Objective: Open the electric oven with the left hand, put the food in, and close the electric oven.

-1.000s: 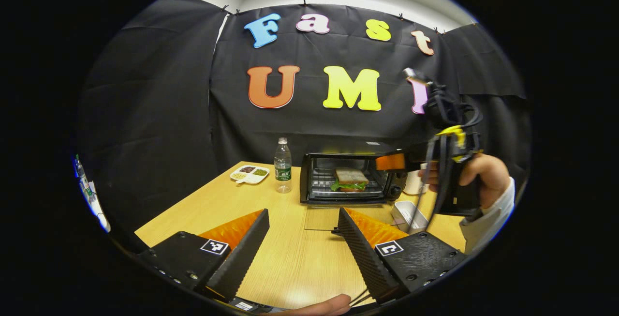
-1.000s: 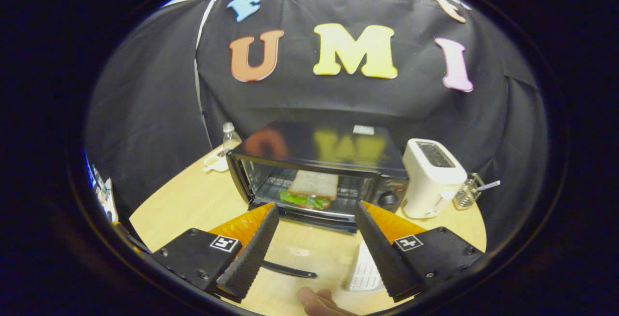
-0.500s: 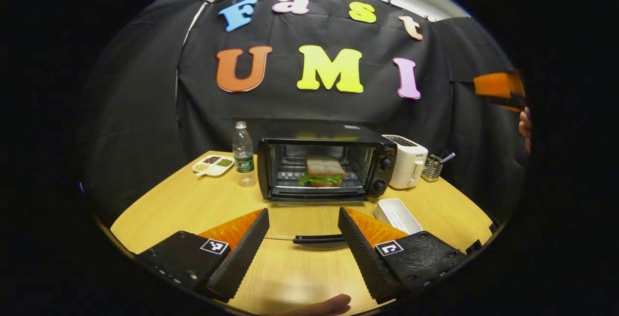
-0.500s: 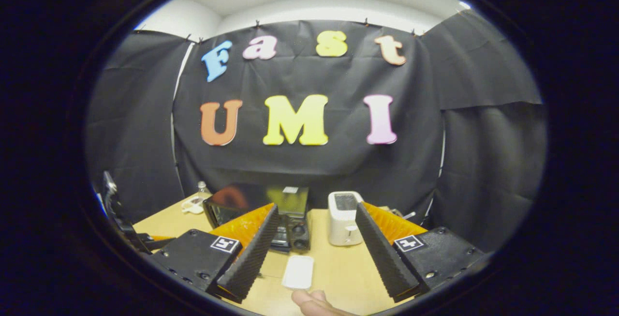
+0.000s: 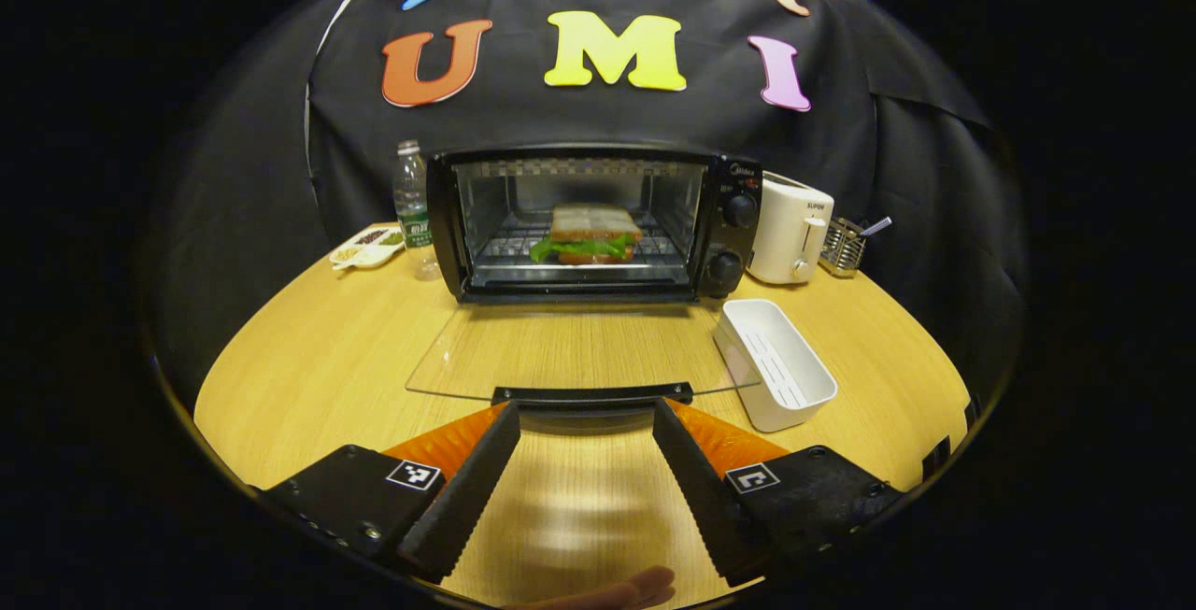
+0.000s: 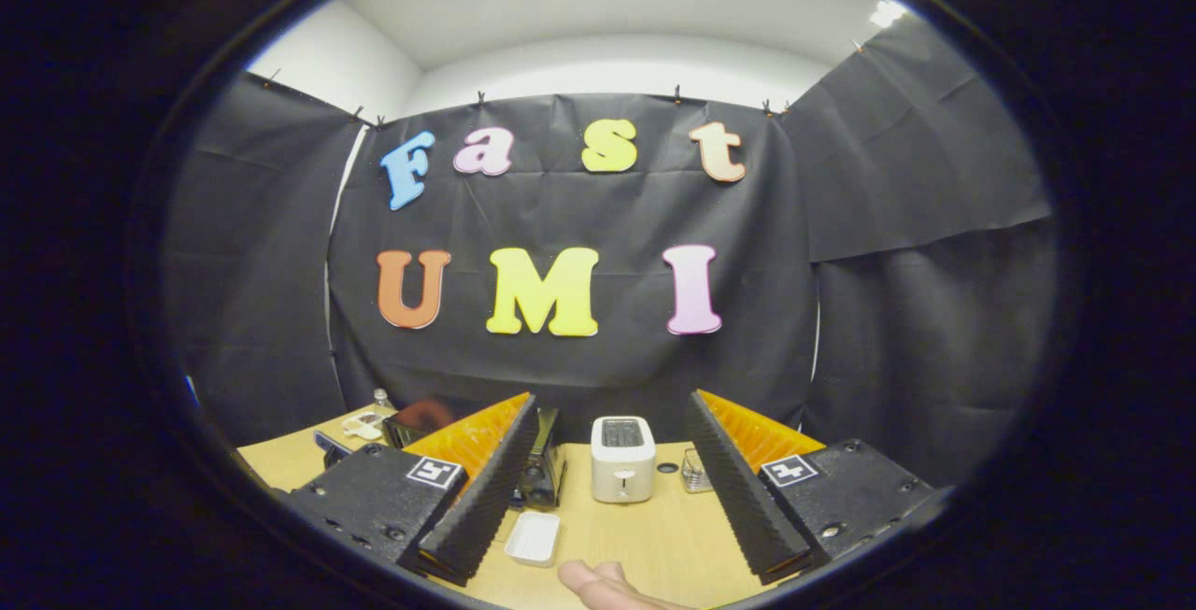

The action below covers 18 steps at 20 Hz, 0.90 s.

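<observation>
In the left gripper view the black electric oven (image 5: 589, 222) stands at the back of the wooden table (image 5: 308, 348), its glass door (image 5: 570, 348) lying flat and open. A sandwich (image 5: 589, 234) with lettuce rests on the oven rack. The door's black handle (image 5: 593, 395) lies just beyond my left gripper (image 5: 587, 470), which is open and holds nothing. In the right gripper view my right gripper (image 6: 612, 489) is open and empty, held high and far back from the table. The oven (image 6: 542, 465) is partly hidden behind its left finger.
An empty white tray (image 5: 775, 362) lies right of the open door. A white toaster (image 5: 790, 227) and a wire holder (image 5: 843, 246) stand right of the oven. A water bottle (image 5: 411, 208) and a divided snack dish (image 5: 366, 248) stand to its left.
The left gripper has moved forward and down to the door handle. The right gripper has pulled up and back from the oven, leaving the sandwich on the rack.
</observation>
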Each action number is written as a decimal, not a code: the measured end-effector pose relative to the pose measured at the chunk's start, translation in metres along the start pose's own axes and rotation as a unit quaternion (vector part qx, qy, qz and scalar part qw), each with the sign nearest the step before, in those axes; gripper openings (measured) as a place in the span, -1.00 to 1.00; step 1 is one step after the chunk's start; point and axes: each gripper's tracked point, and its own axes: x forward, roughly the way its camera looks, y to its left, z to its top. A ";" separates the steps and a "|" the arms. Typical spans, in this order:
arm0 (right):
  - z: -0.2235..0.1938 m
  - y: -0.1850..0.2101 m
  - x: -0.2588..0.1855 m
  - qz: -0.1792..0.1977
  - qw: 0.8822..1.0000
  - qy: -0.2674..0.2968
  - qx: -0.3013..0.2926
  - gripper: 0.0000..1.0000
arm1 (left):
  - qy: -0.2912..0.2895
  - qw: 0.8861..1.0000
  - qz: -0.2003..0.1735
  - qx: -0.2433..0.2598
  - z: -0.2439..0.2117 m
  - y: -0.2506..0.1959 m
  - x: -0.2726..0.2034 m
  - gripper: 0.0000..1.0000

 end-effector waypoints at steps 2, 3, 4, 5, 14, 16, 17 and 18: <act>-0.004 -0.006 -0.004 0.000 1.000 -0.003 0.007 0.84 | 0.022 1.000 0.010 0.004 -0.011 -0.001 0.006 0.90; -0.007 -0.013 -0.004 -0.004 1.000 -0.003 0.010 0.84 | 0.030 0.999 0.011 0.003 -0.015 -0.002 0.011 0.89; -0.010 -0.018 -0.005 -0.008 1.000 -0.006 0.014 0.83 | 0.038 0.999 0.012 0.002 -0.018 -0.004 0.015 0.89; -0.014 -0.022 -0.005 -0.010 1.000 -0.005 0.015 0.83 | 0.042 0.999 0.014 0.002 -0.020 -0.004 0.019 0.89; -0.045 -0.042 -0.004 -0.024 1.000 0.016 -0.005 1.00 | 0.065 0.998 0.016 0.005 -0.020 -0.005 0.033 0.88; -0.051 -0.042 -0.002 -0.021 1.000 0.022 0.005 0.83 | 0.064 0.998 0.016 0.006 -0.015 -0.006 0.031 0.88; -0.054 -0.043 -0.001 -0.021 0.999 0.025 0.007 0.83 | 0.060 0.998 0.016 0.006 -0.011 -0.005 0.028 0.88; -0.055 -0.044 0.000 -0.022 0.999 0.026 0.008 1.00 | 0.051 0.999 0.016 0.011 -0.006 -0.005 0.027 0.88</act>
